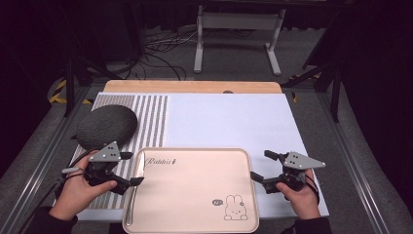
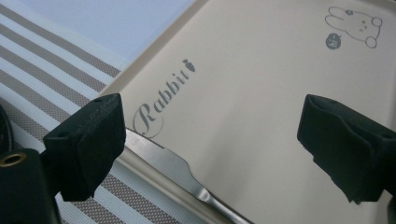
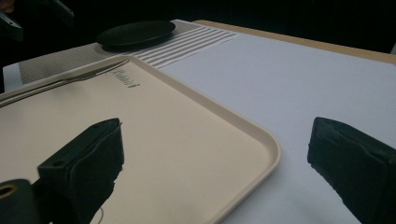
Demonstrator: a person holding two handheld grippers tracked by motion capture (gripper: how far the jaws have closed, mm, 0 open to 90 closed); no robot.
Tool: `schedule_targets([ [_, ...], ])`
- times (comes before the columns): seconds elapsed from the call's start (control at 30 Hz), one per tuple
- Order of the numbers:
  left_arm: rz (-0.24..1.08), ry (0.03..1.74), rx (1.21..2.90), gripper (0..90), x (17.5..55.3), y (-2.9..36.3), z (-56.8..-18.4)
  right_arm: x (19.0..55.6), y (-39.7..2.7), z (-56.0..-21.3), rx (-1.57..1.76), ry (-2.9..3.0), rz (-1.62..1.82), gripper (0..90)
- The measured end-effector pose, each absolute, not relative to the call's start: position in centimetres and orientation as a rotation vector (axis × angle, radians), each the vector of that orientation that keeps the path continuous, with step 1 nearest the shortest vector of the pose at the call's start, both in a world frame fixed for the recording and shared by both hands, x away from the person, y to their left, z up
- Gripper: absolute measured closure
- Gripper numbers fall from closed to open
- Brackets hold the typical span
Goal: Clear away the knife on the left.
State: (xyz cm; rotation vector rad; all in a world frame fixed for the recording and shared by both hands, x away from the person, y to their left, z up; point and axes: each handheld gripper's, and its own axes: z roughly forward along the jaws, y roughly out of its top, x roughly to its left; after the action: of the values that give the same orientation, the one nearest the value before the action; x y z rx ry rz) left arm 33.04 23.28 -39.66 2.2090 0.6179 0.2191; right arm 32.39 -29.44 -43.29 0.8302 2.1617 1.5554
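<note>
Beige tray (image 1: 195, 190), near table edge, rabbit print. Steel knife (image 1: 138, 170), possibly a butter knife, lies along the tray's left rim, released. Left gripper (image 1: 131, 168) just above it, jaws spread wide, nothing between. Right gripper (image 1: 263, 165) beside the tray's right edge, jaws parted, empty. Dark plate (image 1: 106, 126) on striped mat (image 1: 146, 122).
</note>
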Motion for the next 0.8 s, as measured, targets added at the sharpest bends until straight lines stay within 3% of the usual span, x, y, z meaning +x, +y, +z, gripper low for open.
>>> schedule_targets([
  [0.4, 0.34, 0.594, 2.005, 6.8, 32.6, 26.8, -40.9, 32.3, -29.6, -43.2, 0.827, 2.144, 1.566, 4.4],
  [0.8, 0.355, 0.617, 1.84, 4.2, 31.6, 30.7, -44.4, 32.2, -29.7, -43.0, 0.816, 2.125, 1.578, 4.4],
])
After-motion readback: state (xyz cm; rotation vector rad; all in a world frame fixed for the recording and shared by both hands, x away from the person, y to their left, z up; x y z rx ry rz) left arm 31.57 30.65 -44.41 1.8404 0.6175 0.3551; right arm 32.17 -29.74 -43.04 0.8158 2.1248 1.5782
